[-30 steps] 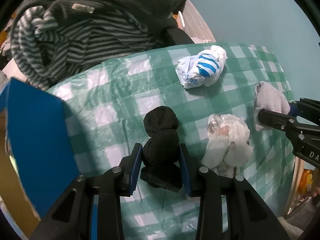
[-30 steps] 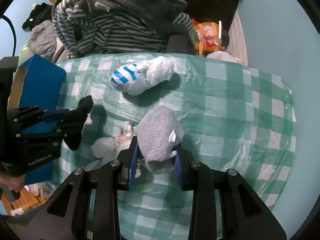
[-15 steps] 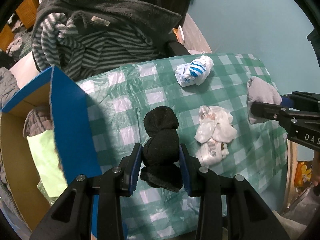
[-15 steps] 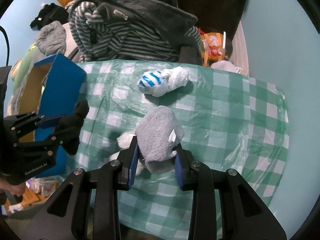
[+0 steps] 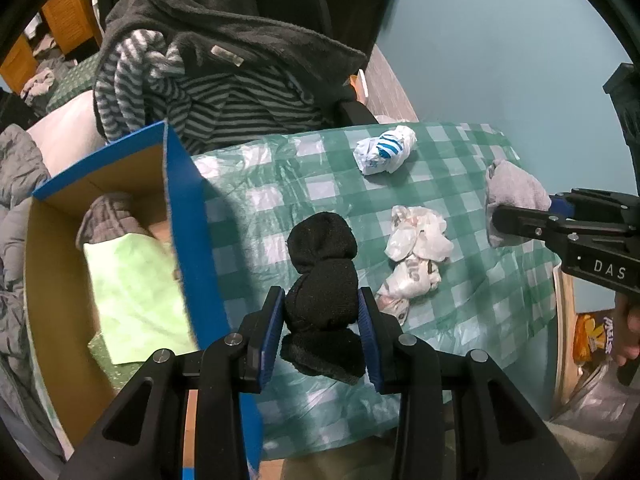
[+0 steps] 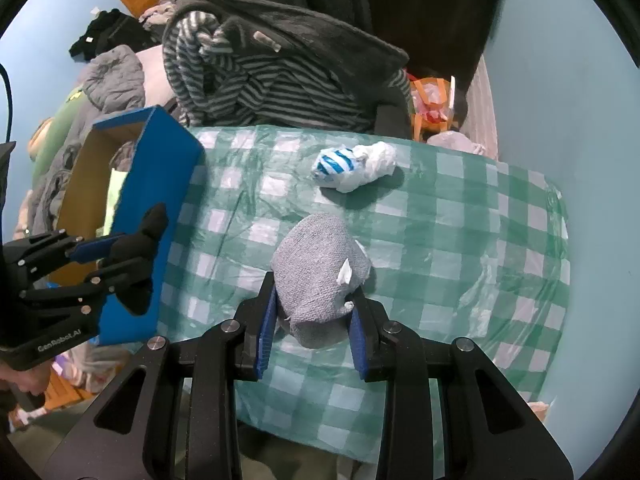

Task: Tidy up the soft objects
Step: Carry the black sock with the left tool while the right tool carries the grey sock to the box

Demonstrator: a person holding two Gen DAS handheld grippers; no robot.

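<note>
Nearest you, your left gripper point(image 5: 320, 316) is clamped on the black sock bundle point(image 5: 322, 276), held in the air just to the right of the blue box point(image 5: 188, 216), above the checked tablecloth point(image 5: 460, 300). Your right gripper point(image 6: 314, 314) is likewise closed around the grey sock roll point(image 6: 320, 272), well right of the box and off the cloth. Both bundles look light and squashy; they will give under the pads, so squeezing across the thick middle, as you do now, should hold them better than a pinch at a loose end, which could unroll. Farther from you, right of the box, a crumpled white bag point(image 5: 416, 240) lies on the cloth, and beyond it a blue-striped white bundle point(image 5: 386, 150). Inside the box sit a grey garment point(image 5: 108, 220) and a green cloth point(image 5: 136, 284).
</note>
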